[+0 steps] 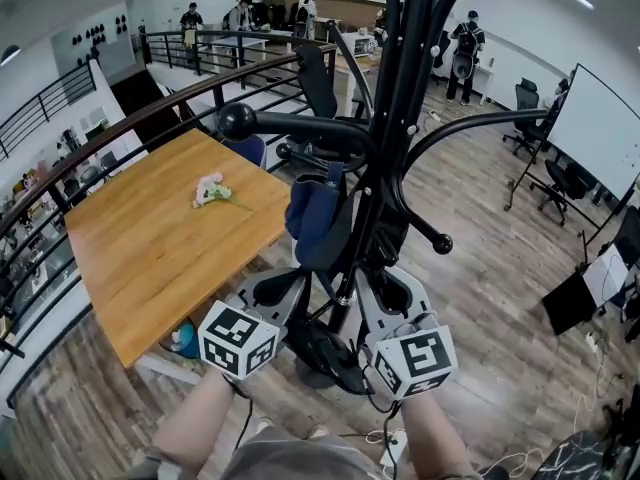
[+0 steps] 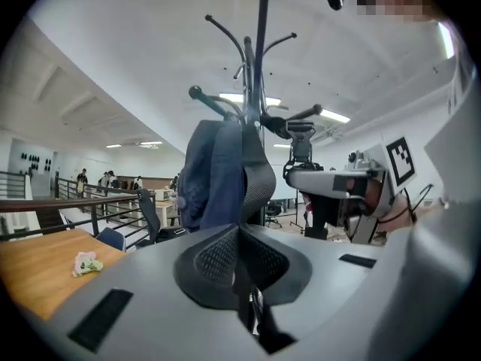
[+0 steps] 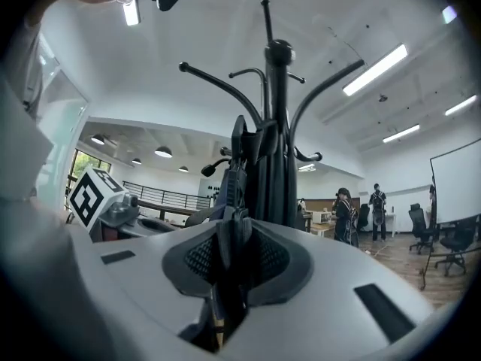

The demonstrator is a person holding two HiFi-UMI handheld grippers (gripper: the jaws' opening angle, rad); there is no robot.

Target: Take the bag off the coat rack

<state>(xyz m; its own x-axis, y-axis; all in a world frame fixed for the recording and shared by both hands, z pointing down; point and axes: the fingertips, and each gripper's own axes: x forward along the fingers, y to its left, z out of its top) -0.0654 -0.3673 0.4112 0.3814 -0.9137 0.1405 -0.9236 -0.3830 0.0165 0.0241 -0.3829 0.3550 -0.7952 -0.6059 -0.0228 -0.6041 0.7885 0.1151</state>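
The blue bag (image 1: 315, 218) hung at frame centre against the black coat rack (image 1: 402, 98). The left gripper (image 2: 242, 235) was clenched on its black mesh strap (image 2: 259, 179). The right gripper (image 3: 230, 235) clamped a dark webbing strap (image 3: 229, 186).

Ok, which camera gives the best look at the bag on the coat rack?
The left gripper view: the bag fills the middle, broadside, hanging on the rack. The head view sees it from above, partly behind the rack's arms. The right gripper view shows only its narrow edge and a strap running into the jaws.
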